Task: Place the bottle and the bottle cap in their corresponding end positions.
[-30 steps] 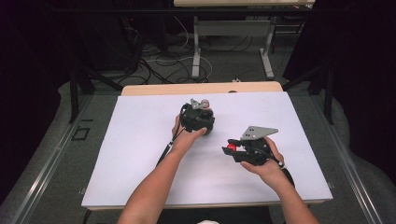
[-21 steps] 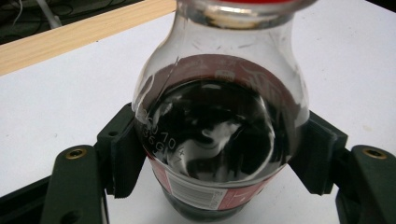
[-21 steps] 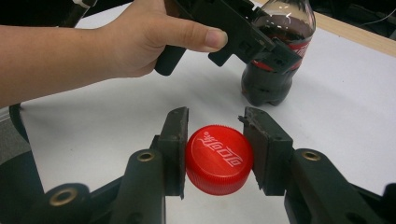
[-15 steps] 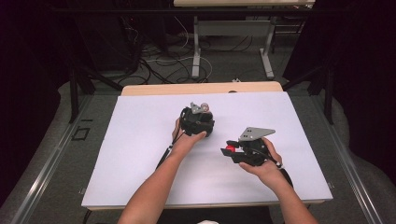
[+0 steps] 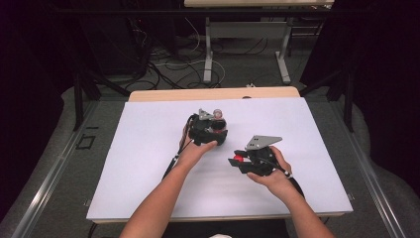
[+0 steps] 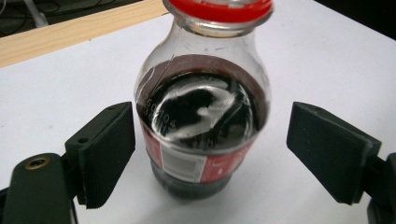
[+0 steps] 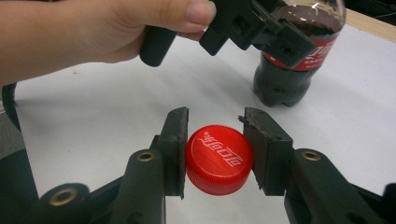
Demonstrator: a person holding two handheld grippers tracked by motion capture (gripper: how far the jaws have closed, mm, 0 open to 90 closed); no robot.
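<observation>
I see a white worktop (image 5: pixel 148 148) with a bare wooden strip along its far edge, grey floor (image 5: pixel 59 188) around it, tangled cables (image 5: pixel 168 62) beyond, a second table's legs (image 5: pixel 208 49), and dark surroundings.

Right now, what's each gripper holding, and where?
Right gripper: red cap, jaws clamped on its ribbed sides. Left gripper: nothing; open jaws flank the bottle.

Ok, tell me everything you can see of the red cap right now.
The red cap is a round, ribbed screw cap that looks like plastic, with white lettering on its flat top. It is off the bottle and clamped by its sides between the right tool's black jaws, top facing the camera, above the white table. Nothing else touches it.
</observation>
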